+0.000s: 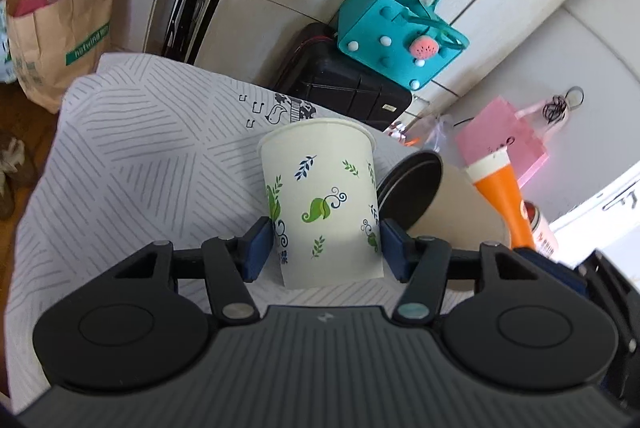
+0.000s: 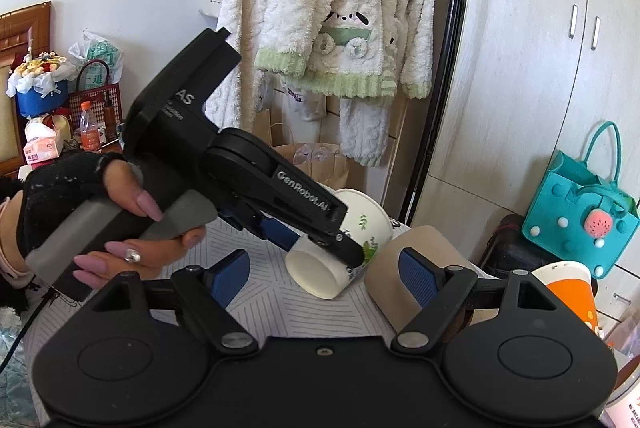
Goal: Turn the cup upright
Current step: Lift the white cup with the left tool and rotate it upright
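While the paper cup (image 1: 320, 195) sat clamped in my left tongs (image 1: 326, 248), I logged the following.

Item, cup: white, leaf print, gripped low on its wall by both blue pads (image 1: 256, 248). In the right wrist view it lay tilted, lifted off or barely touching the striped cloth (image 1: 132, 155) on the desk, flat base (image 2: 316, 274) toward that camera, rim pointing away and upward.

Item, left tongs: narrowed on the cup, a pad on either side.

Item, right tongs (image 2: 324, 272): spread wide, holding nothing, low over the cloth just before the cup.

Item, neighbours: a tan cup with a dark lid (image 1: 412, 187) on its side just beside mine; an orange cup (image 1: 500, 195) beyond it.

Step in hand, by my reckoning: mid-flip, the cup grasped and partly turned.

Next move, as I judged it: roll the left wrist on until the rim faced up, lower the base flat onto the cloth clear of the tan cup, then loosen the pads without tipping it.
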